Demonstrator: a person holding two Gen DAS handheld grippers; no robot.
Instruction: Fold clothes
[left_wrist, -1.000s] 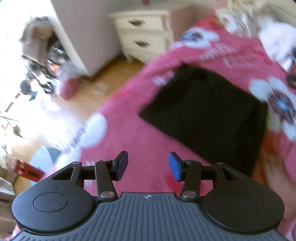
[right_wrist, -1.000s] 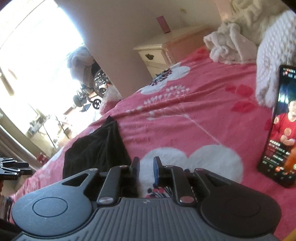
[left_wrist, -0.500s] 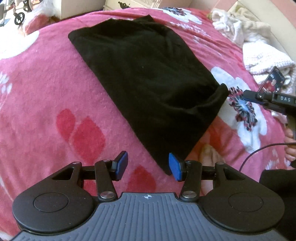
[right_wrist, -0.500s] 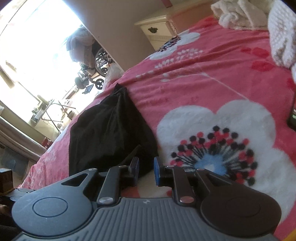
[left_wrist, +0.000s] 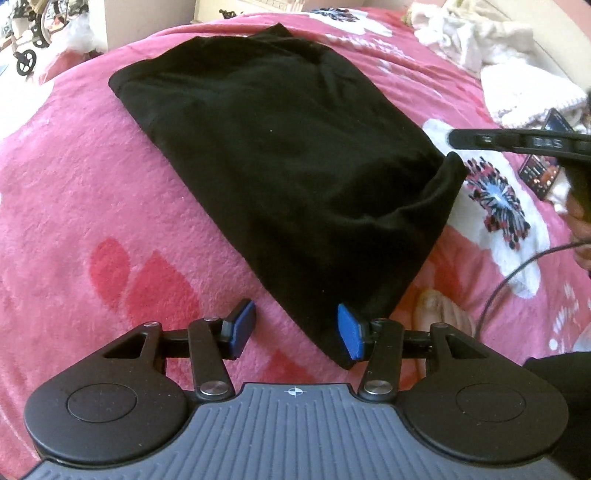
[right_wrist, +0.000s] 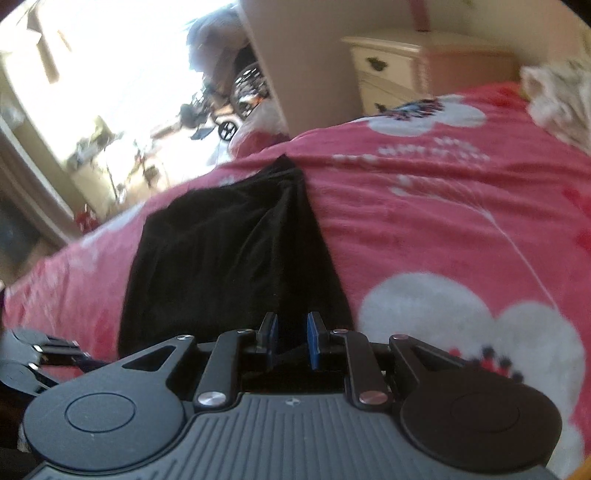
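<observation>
Hovering over a pink floral bedspread (left_wrist: 92, 192), the left gripper (left_wrist: 293, 328) spreads its fingers wide around the near corner of one folded black garment (left_wrist: 280, 162), not pinching it. The right gripper (right_wrist: 291, 338), fingers narrowly parted, sits at the garment's other near corner; whether it grips is unclear. The garment's long axis runs toward the bed's far edge.

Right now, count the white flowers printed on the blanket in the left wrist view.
2. One flower lies right of the black garment, by the phone; another flower at the far edge. More may be hidden.
</observation>
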